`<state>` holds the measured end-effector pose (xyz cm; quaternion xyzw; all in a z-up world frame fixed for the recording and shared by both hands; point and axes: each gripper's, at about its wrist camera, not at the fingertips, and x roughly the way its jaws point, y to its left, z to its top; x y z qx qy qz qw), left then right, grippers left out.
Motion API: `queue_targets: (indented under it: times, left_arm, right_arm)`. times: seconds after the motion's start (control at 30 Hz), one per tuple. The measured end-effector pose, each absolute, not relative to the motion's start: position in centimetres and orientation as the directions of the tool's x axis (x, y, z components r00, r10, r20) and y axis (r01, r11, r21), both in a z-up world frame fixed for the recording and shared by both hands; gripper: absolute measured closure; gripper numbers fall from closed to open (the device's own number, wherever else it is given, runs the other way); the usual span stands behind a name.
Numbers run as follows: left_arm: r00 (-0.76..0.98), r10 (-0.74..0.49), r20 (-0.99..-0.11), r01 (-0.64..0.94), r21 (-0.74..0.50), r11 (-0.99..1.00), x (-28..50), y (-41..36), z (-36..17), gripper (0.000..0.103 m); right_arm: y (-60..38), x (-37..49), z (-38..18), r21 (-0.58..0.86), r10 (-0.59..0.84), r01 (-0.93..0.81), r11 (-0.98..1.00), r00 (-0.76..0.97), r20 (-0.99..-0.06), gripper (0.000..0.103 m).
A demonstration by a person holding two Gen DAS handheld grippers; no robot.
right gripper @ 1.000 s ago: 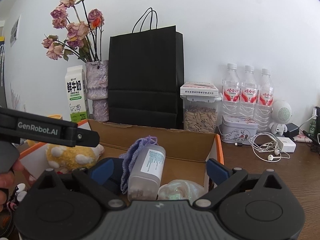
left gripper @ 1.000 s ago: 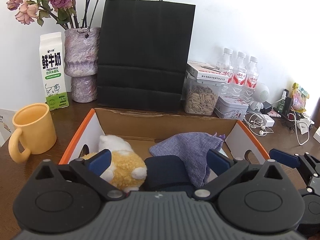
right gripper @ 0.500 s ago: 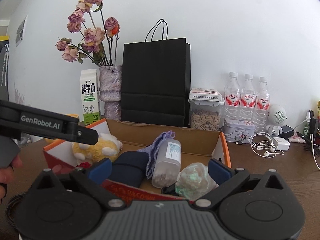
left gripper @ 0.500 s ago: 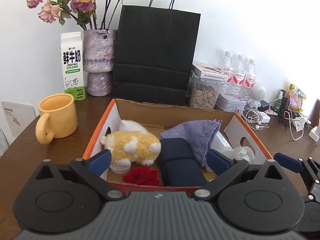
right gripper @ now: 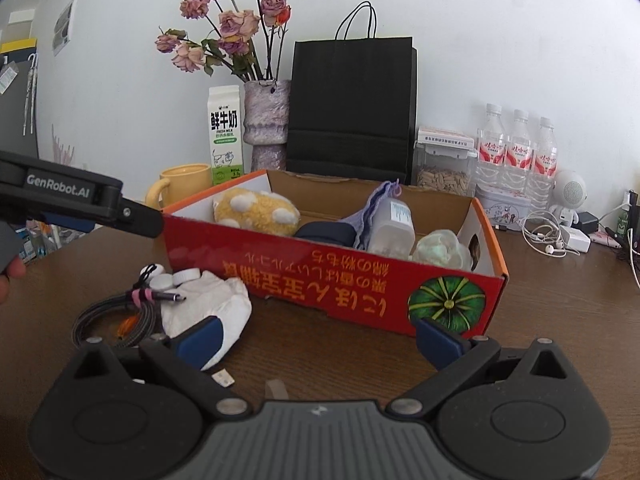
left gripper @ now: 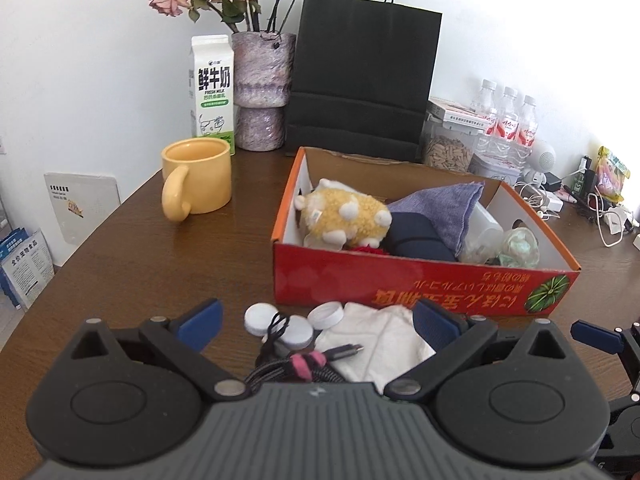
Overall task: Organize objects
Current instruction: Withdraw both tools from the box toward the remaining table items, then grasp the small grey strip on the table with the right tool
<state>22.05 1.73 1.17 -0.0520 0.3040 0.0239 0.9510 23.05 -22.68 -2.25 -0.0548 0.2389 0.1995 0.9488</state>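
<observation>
Here, my left tool (left gripper: 316, 318) hangs released over the bench (left gripper: 132, 264), its fingers spread wide with nothing between them; my right tool (right gripper: 318, 334) is likewise released and holds nothing. The red cardboard box (left gripper: 424, 284) sits on the bench at about 1 o'clock from my left tool. Inside it, from left to right, lie a yellow plush toy (left gripper: 344, 214), a small red thing (left gripper: 370, 249) I cannot make out, a dark navy roll (left gripper: 418, 236), a purple cloth pouch (left gripper: 440, 206), a clear plastic bottle (right gripper: 391, 227) on its side, and a crumpled clear wrapper (right gripper: 440, 249). Outside the box, just beside its front wall at 12 o'clock from my left tool, rest three white caps (left gripper: 296, 322), a coiled braided cable (right gripper: 116, 316) bound with a pink tie, and a crumpled white tissue (left gripper: 376, 340). The cable's plug lies on the tissue. A yellow mug (left gripper: 198, 176) stands at 11 o'clock, well apart from the box.
</observation>
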Motion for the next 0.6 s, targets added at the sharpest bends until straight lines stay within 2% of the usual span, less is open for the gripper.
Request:
queue_targets:
  times: [0.2,0.4,0.6]
  left_arm:
    - [0.786,0.037,-0.617,-0.104,-0.072,0.992,20.3,3.4,-0.2,0.000]
    - [0.770,0.045,-0.637,-0.126,-0.082,0.989,19.3,4.8,-1.0,0.000]
    - [0.752,0.047,-0.657,-0.136,-0.085,0.987,18.8,5.7,-1.8,0.000]
  right_arm:
    - [-22.4,22.1,-3.5,-0.018,0.341,-0.411,0.912,0.779,-0.526,0.004]
    - [-21.8,22.8,-4.3,0.010,0.360,-0.432,0.902,0.739,-0.570,0.035]
    - [-21.0,24.0,-4.8,0.024,0.357,-0.430,0.902,0.716,-0.600,0.074]
